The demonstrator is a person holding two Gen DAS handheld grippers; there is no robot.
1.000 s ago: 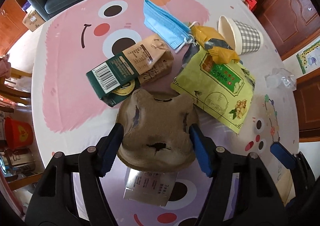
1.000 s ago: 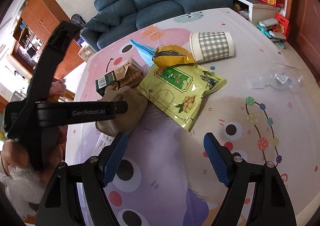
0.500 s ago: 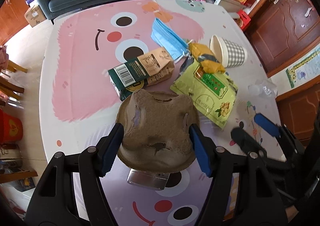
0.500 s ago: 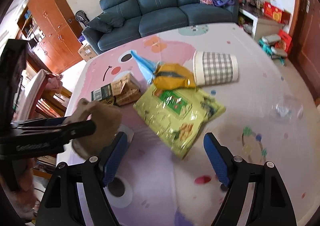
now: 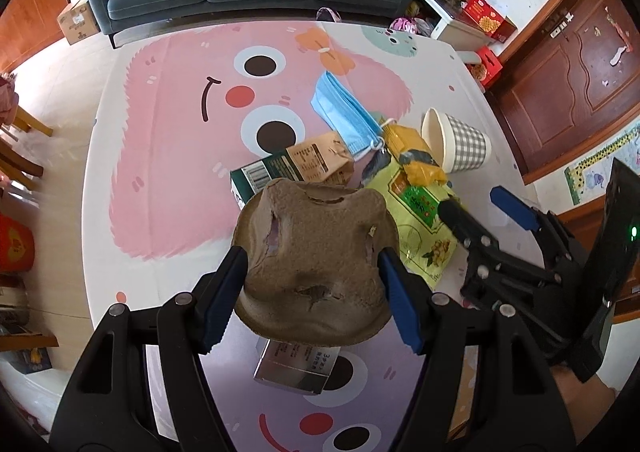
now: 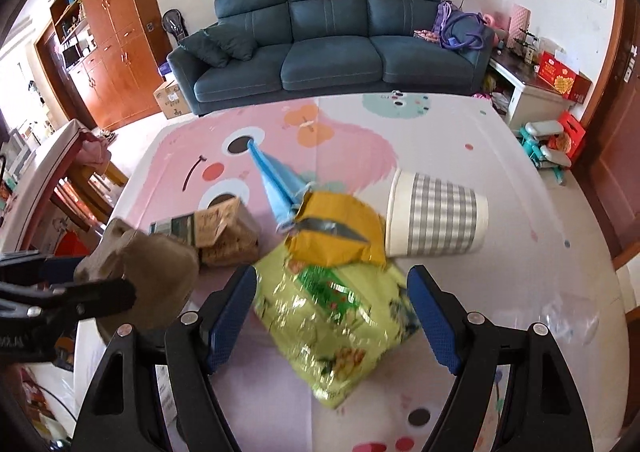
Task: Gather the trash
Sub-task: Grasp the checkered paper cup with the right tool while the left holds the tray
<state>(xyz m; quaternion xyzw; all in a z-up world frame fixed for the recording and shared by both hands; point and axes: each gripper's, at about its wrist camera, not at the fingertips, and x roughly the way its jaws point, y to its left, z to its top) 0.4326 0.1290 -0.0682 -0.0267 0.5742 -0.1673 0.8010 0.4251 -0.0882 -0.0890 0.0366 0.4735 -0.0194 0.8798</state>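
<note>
My left gripper (image 5: 312,276) is shut on a crumpled brown pulp tray (image 5: 314,256), held above the table; the same tray (image 6: 148,272) shows at the left of the right wrist view. My right gripper (image 6: 332,316) is open, hovering over a green-yellow snack bag (image 6: 340,324). On that bag's far end lies an orange wrapper (image 6: 336,228). Beside them lie a checked paper cup (image 6: 436,212) on its side, a blue face mask (image 6: 276,180) and a brown and green carton (image 6: 216,230). A silver box (image 5: 298,366) lies under the held tray.
The trash lies on a table covered by a pink cartoon cloth (image 5: 168,156). A clear plastic scrap (image 6: 568,316) sits near the right edge. A blue sofa (image 6: 328,40) stands beyond the table, wooden cabinets (image 6: 108,36) to the left, a chair (image 5: 20,124) at the table's left.
The left gripper has risen with the pulp tray, so the table looks smaller. The right gripper has moved forward over the green-yellow bag and now shows in the left wrist view.
</note>
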